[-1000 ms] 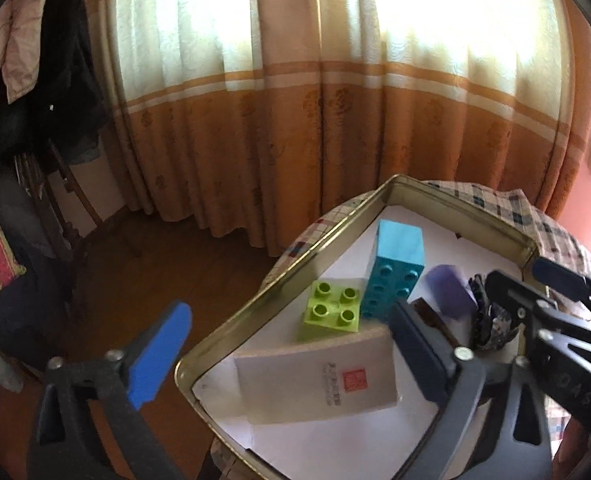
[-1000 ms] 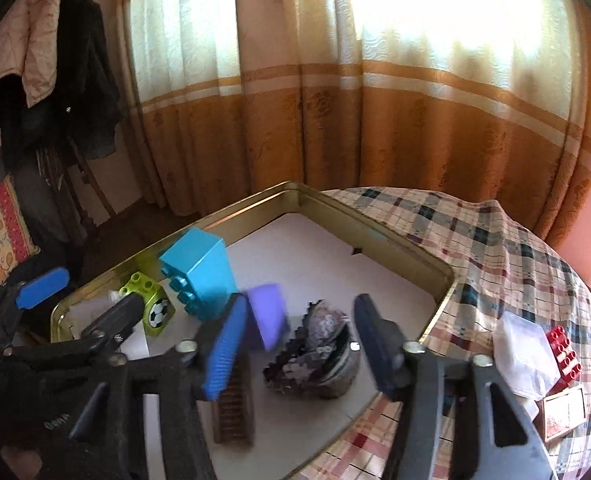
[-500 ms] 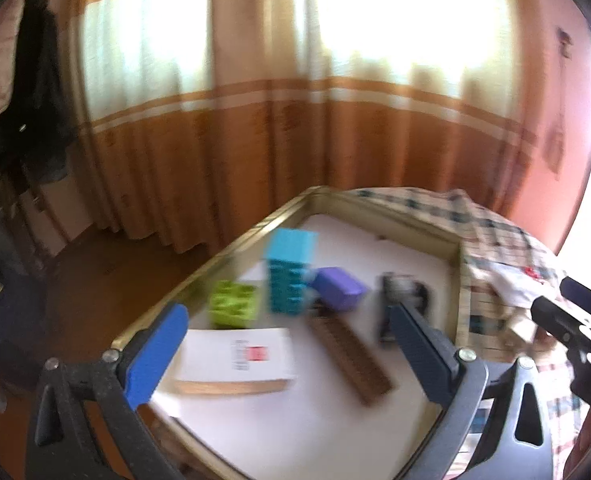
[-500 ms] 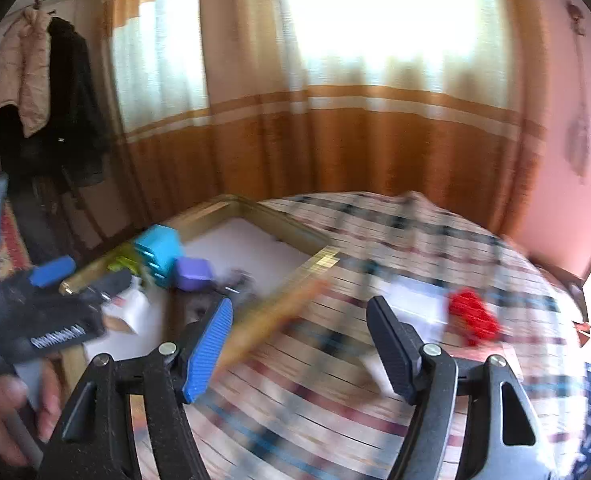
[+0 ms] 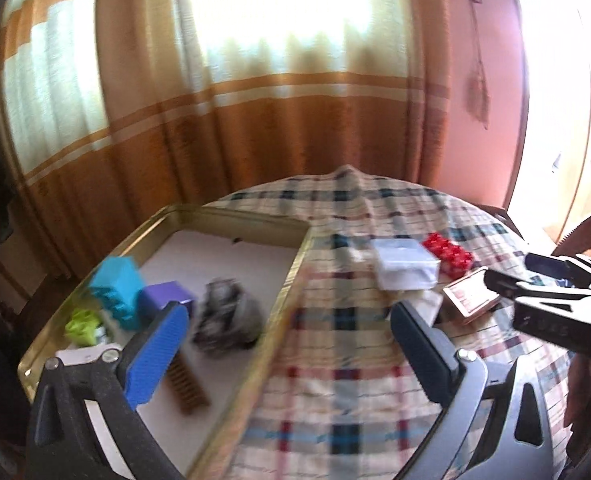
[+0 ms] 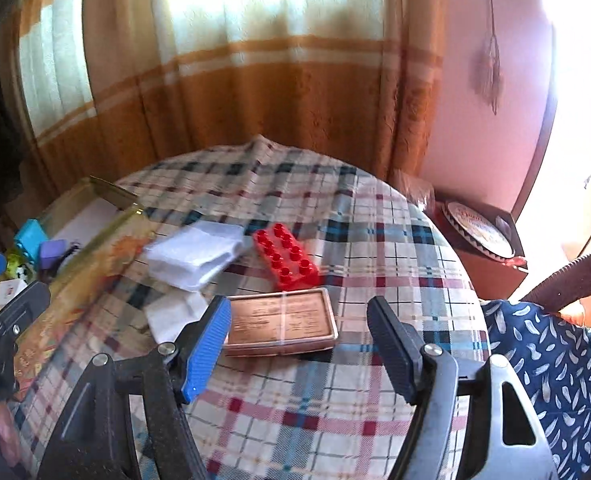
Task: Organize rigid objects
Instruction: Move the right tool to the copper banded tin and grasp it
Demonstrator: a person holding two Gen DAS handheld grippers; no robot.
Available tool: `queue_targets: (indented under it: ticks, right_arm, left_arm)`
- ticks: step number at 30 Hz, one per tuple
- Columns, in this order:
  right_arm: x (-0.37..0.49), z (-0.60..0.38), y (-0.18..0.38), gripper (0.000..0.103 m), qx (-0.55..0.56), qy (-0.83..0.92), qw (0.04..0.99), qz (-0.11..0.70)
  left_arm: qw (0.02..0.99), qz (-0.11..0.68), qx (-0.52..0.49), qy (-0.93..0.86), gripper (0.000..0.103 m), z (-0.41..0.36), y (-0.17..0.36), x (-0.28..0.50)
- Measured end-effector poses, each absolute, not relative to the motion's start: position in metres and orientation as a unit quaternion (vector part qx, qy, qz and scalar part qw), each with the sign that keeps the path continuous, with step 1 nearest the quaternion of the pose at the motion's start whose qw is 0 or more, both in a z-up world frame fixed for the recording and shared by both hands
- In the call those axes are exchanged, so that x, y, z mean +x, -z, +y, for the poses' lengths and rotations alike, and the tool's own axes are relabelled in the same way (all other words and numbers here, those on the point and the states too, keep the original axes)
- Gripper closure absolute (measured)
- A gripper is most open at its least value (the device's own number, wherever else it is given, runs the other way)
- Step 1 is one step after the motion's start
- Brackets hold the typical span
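Both claws swung from tray (image 5: 231, 216), right claw (image 6: 299, 340) agape over copper tin (image 6: 281, 322)

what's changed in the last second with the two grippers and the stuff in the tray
Both grippers swung right, away from the tray: the right gripper, open and empty, now faces the copper tin and red brick; the left gripper straddles the tray's edge. The tray's contents stayed put.

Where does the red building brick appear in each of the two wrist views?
Left wrist: red brick, right of centre, behind the copper tin.
Right wrist: red brick, centre, just beyond the same tin.
Shared landmark: the white box beside it.
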State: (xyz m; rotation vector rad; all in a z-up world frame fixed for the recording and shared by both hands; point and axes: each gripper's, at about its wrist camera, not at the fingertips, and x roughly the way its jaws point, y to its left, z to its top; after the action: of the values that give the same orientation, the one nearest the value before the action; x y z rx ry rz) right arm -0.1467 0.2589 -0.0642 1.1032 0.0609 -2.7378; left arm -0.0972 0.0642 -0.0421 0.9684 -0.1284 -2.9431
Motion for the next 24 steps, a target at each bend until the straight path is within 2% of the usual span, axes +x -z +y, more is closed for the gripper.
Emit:
queue_targets:
  ticks: [4,7,11,24]
  right_arm:
    - [-0.155,0.255,0.067,0.03,0.386,0.916,0.101,0.029]
    - [-0.159,0.247,0.072,0.024,0.4,0.909,0.113,0.043]
    - [-0.165,0.241,0.082,0.024,0.416,0.901,0.111,0.061]
    - [-0.167,0.245,0.086,0.021,0.423,0.896,0.128,0.035]
  left_arm:
    - [0.013,-0.057,0.326,0.944,0.0,0.08,0.049,-0.112]
    - [0.009,-0.048,0.337,0.94,0.0,0.083,0.052,-0.118]
    - [0.012,-0.043,0.343,0.938,0.0,0.08,0.055,-0.124]
    - [0.018,-0.033,0.371,0.928,0.0,0.071,0.069,-0.14]
